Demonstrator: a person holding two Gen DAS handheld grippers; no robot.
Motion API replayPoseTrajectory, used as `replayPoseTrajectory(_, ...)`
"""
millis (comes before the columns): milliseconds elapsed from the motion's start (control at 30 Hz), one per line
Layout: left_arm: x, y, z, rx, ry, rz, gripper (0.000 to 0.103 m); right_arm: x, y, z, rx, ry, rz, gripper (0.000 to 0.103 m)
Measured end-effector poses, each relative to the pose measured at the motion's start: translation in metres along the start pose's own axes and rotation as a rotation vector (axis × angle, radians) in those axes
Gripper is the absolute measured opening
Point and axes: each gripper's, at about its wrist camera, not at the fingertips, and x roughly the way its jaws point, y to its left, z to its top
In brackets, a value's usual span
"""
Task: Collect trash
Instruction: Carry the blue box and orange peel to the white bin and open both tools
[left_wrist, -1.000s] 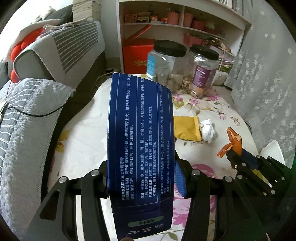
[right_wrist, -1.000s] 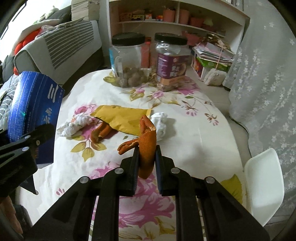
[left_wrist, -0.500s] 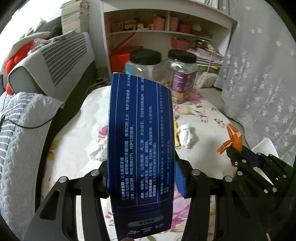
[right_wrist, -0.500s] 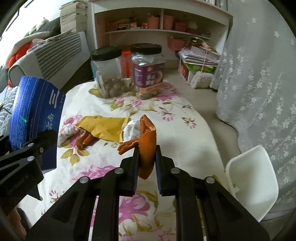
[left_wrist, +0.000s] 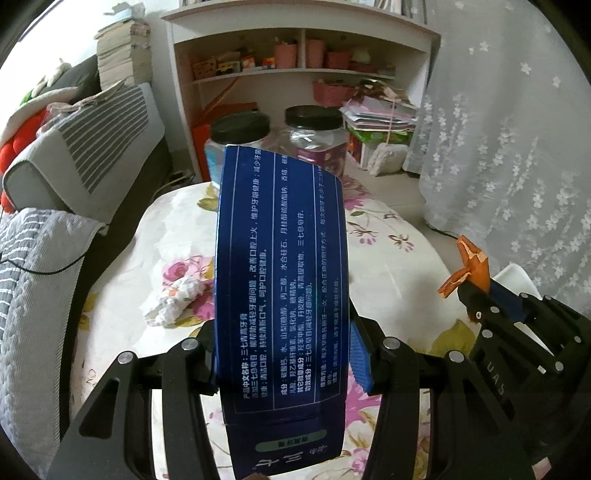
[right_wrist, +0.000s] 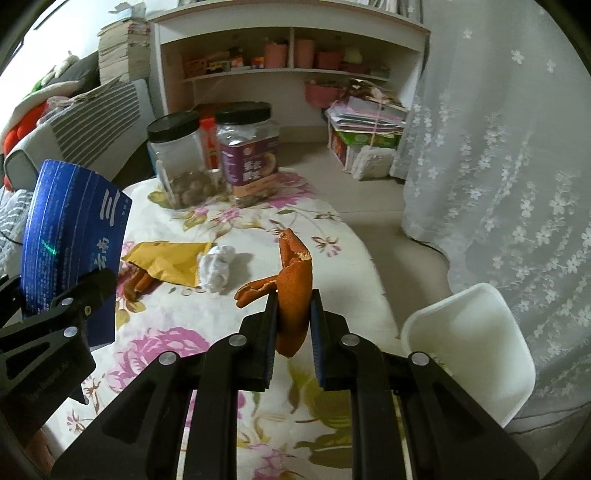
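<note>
Curled orange peel (right_wrist: 293, 291) with torn rim, blue printed carton (left_wrist: 282, 295)

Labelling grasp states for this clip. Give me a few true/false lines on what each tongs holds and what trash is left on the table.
1. The left tongs are shut on a blue carton. True.
2. The right tongs are open, holding nothing. False: they are shut on an orange peel.
3. A yellow packet lies on the floral tablecloth. True.
4. The crumpled white tissue is inside the white bin. False: it lies on the tablecloth, next to the yellow packet.
5. Both jars at the far end have red lids. False: the lids are black.
</note>
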Motion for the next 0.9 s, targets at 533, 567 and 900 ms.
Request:
replayPoseTrajectory(533,-0.008,-0.045,-0.003,0.076,-0.014,-0.043,0.051,-0.016,-0.075,0.000,0.117,-0.032,-0.101,0.016)
replayPoseTrajectory(567,-0.008,-0.049,-0.003,0.081,-0.015,-0.046,0.051,-0.016,-0.081,0.000,0.128,-0.033,-0.108,0.016)
replayPoseTrajectory(900,-0.009,-0.080,-0.008,0.124,-0.016,-0.071,0.051,-0.020,-0.147,-0.006,0.251,-0.016,-0.228,0.016)
